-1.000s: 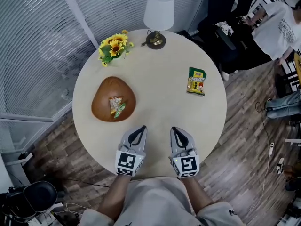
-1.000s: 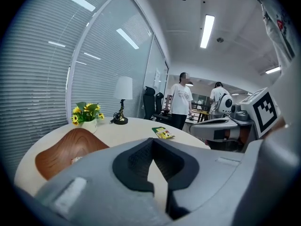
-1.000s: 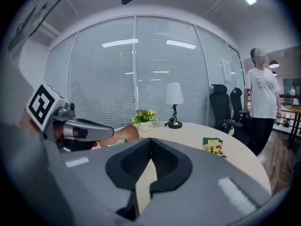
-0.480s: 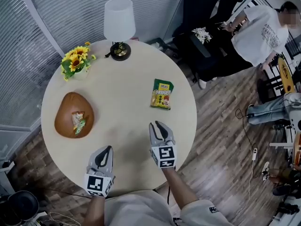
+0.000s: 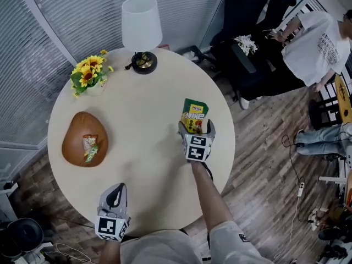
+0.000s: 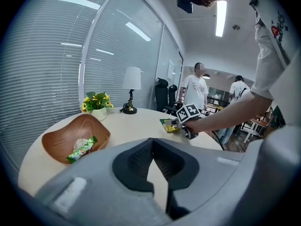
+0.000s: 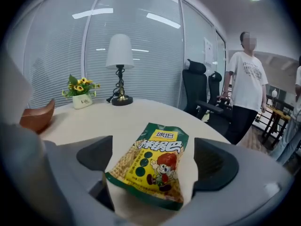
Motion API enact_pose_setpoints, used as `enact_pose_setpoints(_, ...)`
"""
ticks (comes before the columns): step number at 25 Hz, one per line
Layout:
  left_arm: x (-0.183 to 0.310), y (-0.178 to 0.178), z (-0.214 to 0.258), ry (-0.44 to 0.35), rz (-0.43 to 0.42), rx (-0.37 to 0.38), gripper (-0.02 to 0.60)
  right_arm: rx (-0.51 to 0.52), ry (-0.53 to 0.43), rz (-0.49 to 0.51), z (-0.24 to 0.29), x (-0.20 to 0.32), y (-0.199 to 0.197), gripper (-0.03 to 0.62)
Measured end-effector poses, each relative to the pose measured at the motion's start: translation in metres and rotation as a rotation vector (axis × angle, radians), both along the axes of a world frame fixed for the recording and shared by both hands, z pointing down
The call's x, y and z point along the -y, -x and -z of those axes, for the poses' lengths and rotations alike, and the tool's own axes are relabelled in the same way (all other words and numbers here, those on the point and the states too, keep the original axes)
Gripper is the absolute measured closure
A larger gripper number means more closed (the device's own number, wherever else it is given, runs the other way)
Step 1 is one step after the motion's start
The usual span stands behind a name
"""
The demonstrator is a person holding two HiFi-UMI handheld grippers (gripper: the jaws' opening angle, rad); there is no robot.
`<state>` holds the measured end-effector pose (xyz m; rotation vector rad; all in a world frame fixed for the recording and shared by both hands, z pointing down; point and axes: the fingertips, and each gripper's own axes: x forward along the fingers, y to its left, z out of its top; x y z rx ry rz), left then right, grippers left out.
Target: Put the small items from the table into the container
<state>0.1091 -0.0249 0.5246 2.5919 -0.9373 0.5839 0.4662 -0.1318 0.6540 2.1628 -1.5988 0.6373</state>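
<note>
Slatted blinds (image 5: 49,21) behind glass fill the upper left of the head view, while wood flooring, dark office chairs (image 5: 242,15) and a standing person (image 5: 316,40) in a white shirt take the upper right; none of this bears on the job. At centre sits the round pale counter (image 5: 143,120), mostly bare, so the reach across it is unobstructed. A white-shaded lamp (image 5: 141,29) and a pot of sunflowers (image 5: 89,73) stand at its far rim, apparently decoration kept out of the working space. Left of centre lies the wooden bowl (image 5: 74,131), surely the container meant, since two small wrapped snacks (image 5: 89,149) already rest inside it. The remaining loose item, a green and yellow snack packet (image 5: 193,116), lies flat right of centre, well apart from the bowl. The right claw (image 5: 196,130) is stretched out to it with its jaws opening, one either side of the packet's near end; the right gripper view shows the packet between the pads but not yet pinched, a stance that looks like the set-up for a grasp. The left claw (image 5: 114,194) waits at the near edge, lower left, its jaws closed on nothing, seemingly parked so as not to crowd the other arm.
</note>
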Motion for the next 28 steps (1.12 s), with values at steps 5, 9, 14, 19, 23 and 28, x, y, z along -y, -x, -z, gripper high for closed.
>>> enact_pose_setpoints(5,-0.001,0.009,-0.007,0.023,0.034,0.02,0.584,0.023,0.08,-0.017,-0.032,0.009,-0.009,0.066)
enact_pose_setpoints(9,0.001,0.018,-0.014,0.034,0.045,0.033,0.584,0.024,0.127,-0.001,-0.04,0.008,-0.002,0.125)
enact_pose_setpoints(14,0.002,0.023,-0.018,0.041,0.029,0.025,0.584,0.036,0.14,0.025,-0.036,0.002,0.022,0.279)
enact_pose_setpoints(19,0.001,0.029,-0.022,0.047,-0.035,0.011,0.584,0.034,0.155,0.049,-0.036,-0.018,0.052,0.319)
enact_pose_setpoints(23,0.008,0.041,-0.018,0.037,-0.064,-0.012,0.584,0.066,0.185,0.109,-0.034,-0.039,0.092,0.35)
enact_pose_setpoints(28,0.015,0.061,-0.013,0.026,-0.09,-0.047,0.584,0.094,0.157,0.148,-0.011,-0.065,0.155,0.385)
